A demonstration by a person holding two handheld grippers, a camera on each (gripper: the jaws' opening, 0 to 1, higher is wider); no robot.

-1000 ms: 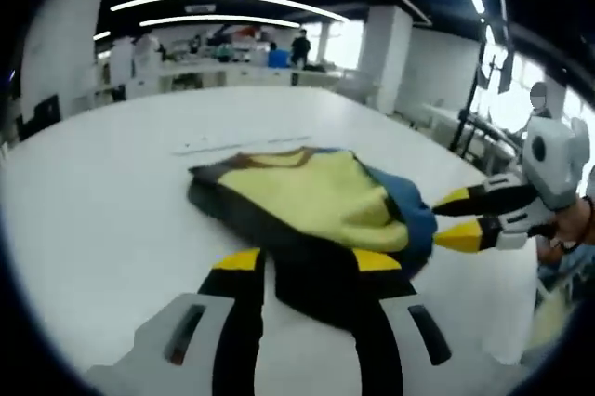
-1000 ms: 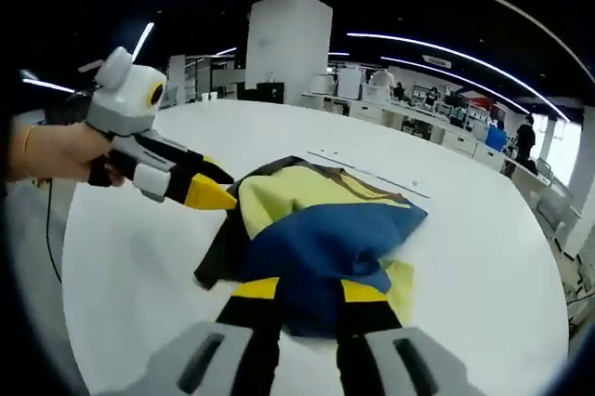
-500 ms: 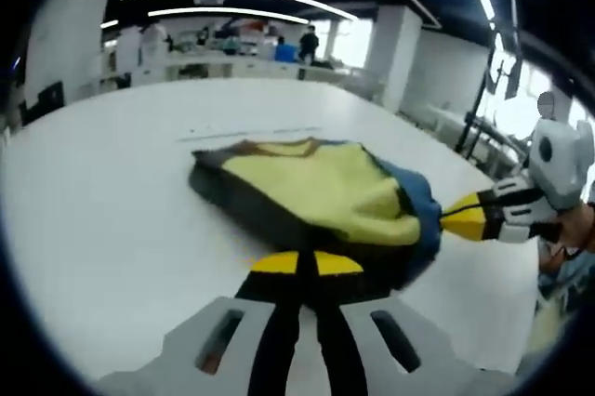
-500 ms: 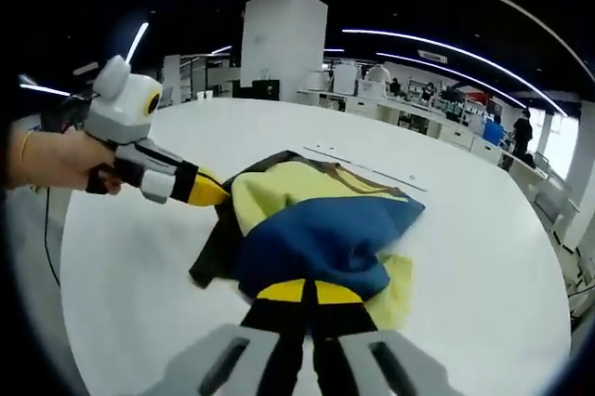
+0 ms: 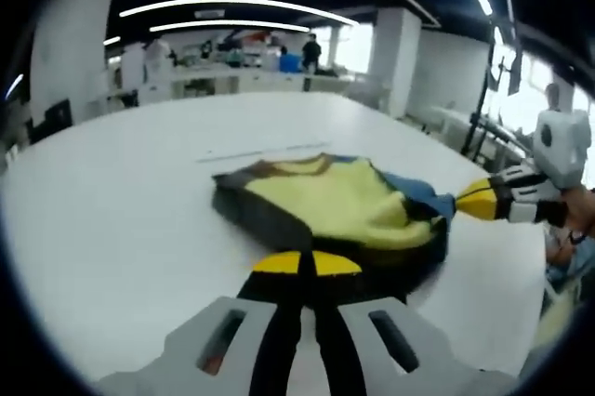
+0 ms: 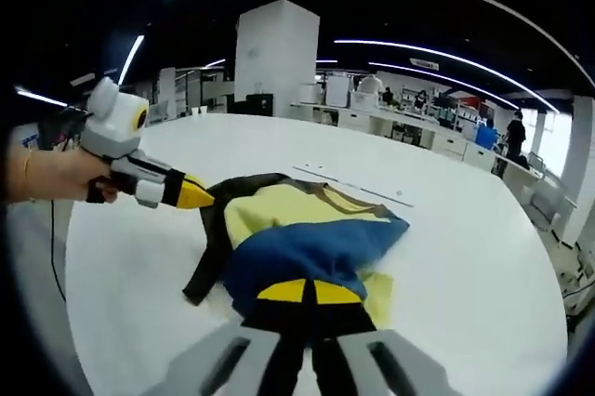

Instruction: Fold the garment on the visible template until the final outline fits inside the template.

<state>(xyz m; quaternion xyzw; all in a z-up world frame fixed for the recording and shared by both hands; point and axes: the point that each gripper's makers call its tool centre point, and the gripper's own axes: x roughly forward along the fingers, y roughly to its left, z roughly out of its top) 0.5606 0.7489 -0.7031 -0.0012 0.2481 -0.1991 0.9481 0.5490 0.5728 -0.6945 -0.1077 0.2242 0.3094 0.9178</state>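
Both hand-held grippers (image 5: 305, 263) (image 6: 303, 291) clamped — garment (image 5: 339, 205) pinched

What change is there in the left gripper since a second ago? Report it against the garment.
Yes. The left gripper has shut on the garment at its dark near edge; earlier its jaws stood open astride that edge.

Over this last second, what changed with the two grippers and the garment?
Both the left gripper and the right gripper went from open to shut on the garment, each pinching an edge. The garment stays bunched on the white table.
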